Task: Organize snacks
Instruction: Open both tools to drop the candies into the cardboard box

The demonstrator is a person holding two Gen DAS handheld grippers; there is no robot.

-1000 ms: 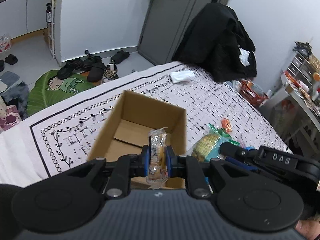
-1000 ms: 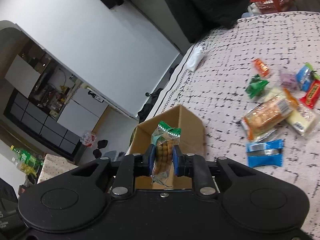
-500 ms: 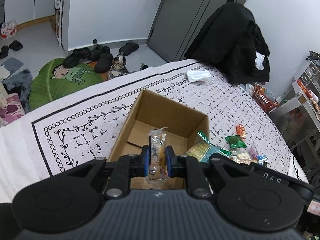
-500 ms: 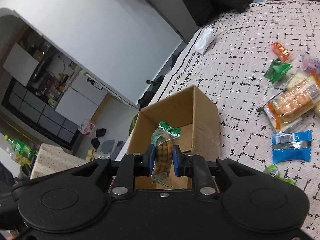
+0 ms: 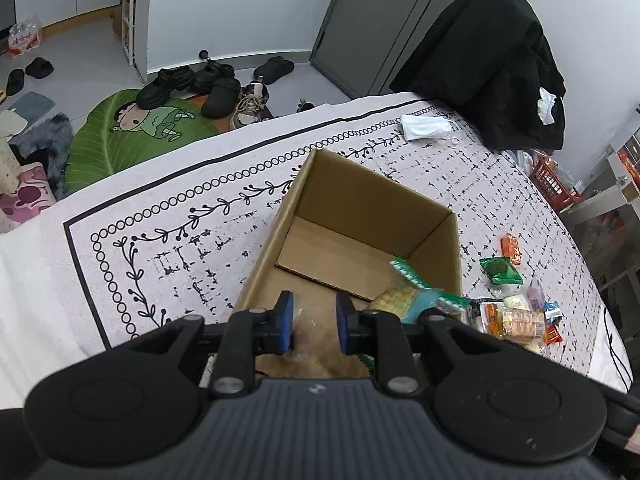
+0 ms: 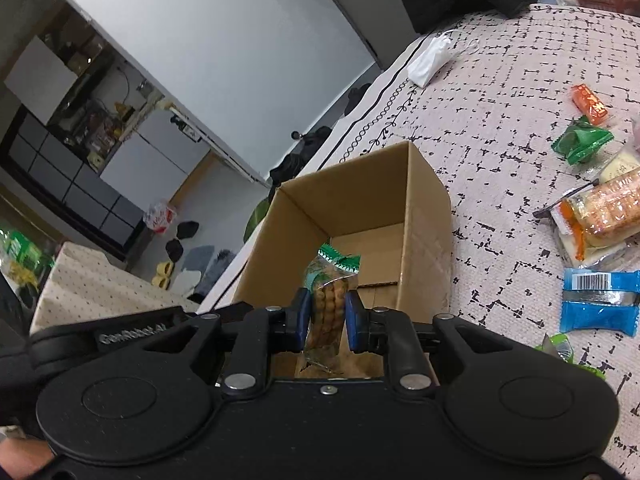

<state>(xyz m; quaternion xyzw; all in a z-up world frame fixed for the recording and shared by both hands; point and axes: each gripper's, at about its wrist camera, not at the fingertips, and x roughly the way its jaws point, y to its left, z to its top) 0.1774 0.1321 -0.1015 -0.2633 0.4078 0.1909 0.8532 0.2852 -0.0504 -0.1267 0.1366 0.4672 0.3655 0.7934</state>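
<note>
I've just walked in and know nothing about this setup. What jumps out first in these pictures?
An open cardboard box sits in the middle of a patterned tablecloth, empty except for a blurred packet low between the left gripper fingers, whose jaws are opening. Over its near edge the right gripper pinches a clear cookie packet with a green top. More wrapped snacks lie scattered on the cloth beside the box.

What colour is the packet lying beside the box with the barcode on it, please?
Blue packet, clearest in the right wrist view.
</note>
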